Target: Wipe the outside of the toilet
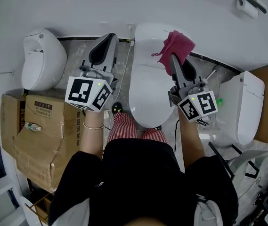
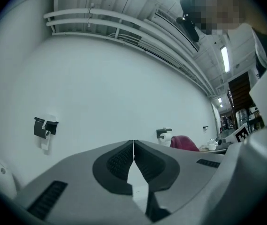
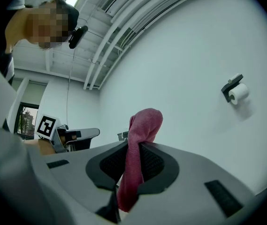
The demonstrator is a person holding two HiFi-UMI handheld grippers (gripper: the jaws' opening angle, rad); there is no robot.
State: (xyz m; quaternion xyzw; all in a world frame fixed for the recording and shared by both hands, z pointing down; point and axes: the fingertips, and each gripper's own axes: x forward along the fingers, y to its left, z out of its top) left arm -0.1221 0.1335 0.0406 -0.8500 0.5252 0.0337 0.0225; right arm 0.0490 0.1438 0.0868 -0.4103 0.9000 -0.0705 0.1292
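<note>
Nearest me, my left gripper (image 2: 133,145) has its jaws pressed together on nothing. It is lifted beside the toilet's left flank and points at bare wall. My right gripper (image 3: 132,153) is clamped on the red cloth (image 3: 141,125), pinched through its middle. A rounded bunch stands up past the tips and a tail hangs down behind the pads.

In the head view that bunch sits over the rear of the toilet (image 1: 145,95), toward the right edge of its back end. I cannot tell whether it touches the porcelain. My own right view shows only wall behind it, so I judge it is raised clear.

To wipe well, I think I should tip the right jaws down so the bunched end, not the hard tips, meets the shell. Then I would press lightly and draw long overlapping strokes from the rear edge down the right side toward the front rim. The bunch is small, so bare plastic could scrape unless I lead with the cloth. The left should hold off the toilet's left side.

Farthest off, the paper holder (image 3: 234,90) on the wall needs no attention.
</note>
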